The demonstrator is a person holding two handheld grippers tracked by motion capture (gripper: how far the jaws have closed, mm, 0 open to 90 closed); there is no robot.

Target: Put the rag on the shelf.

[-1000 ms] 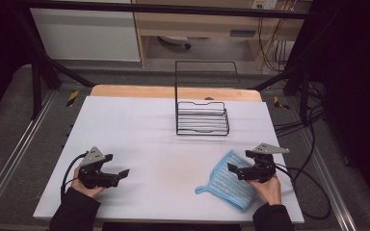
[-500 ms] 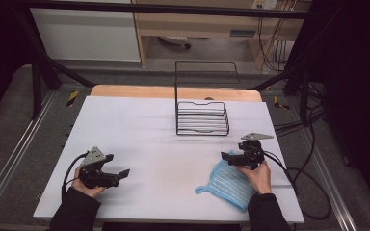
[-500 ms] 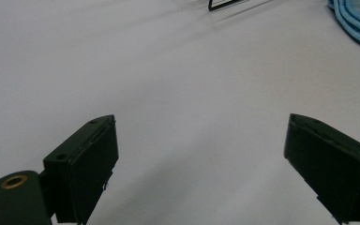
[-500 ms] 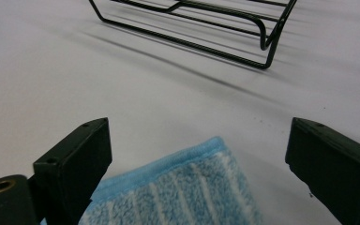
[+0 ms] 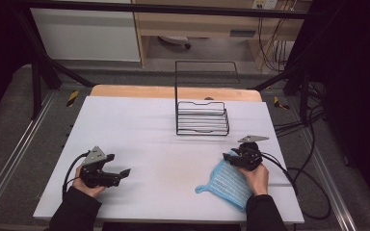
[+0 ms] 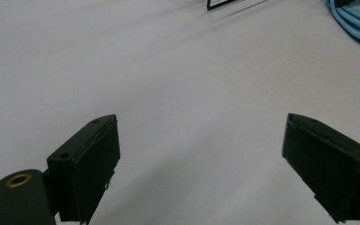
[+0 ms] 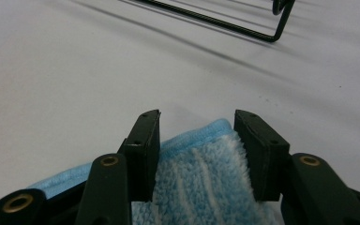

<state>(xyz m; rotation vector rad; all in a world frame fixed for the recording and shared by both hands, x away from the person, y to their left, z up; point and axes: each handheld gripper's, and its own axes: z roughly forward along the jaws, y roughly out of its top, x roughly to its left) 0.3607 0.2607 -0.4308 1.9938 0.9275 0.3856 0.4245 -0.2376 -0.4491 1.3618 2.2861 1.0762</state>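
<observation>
Where the counter (image 5: 149,144) nears its far edge, one black wire rack (image 5: 202,118) stands a little right of the middle, with a tall wire frame at its back and a low slotted basket in front. Nothing lies in its slots as far as the high view shows.

One cloth (image 5: 231,180), light blue with paler stripes and a darker blue hem, lies flat near the counter's near right corner, with a small loop at its left tip. Its far corner reaches up toward the rack but stays well apart from it.

There are two tongs, one in each hand. The right tongs (image 5: 234,156) sit at the cloth's far corner; the right gripper view shows that corner of the cloth (image 7: 201,173) between the two black jaws. The jaws have just been closing and stand half shut around the fluffy corner, the left one against the hem, the right one at the pile's edge; whether the pads already press the cloth I cannot tell for sure, though the cloth bunches slightly between them. The rack's base wire (image 7: 225,21) runs across the top of that view, beyond bare counter.

The left tongs (image 5: 120,174) rest near the counter's near left corner, pointing right, well apart from cloth and rack. In the left gripper view their jaws stand wide open with only bare counter (image 6: 192,93) between them; the cloth's edge (image 6: 356,21) shows at the top right.
</observation>
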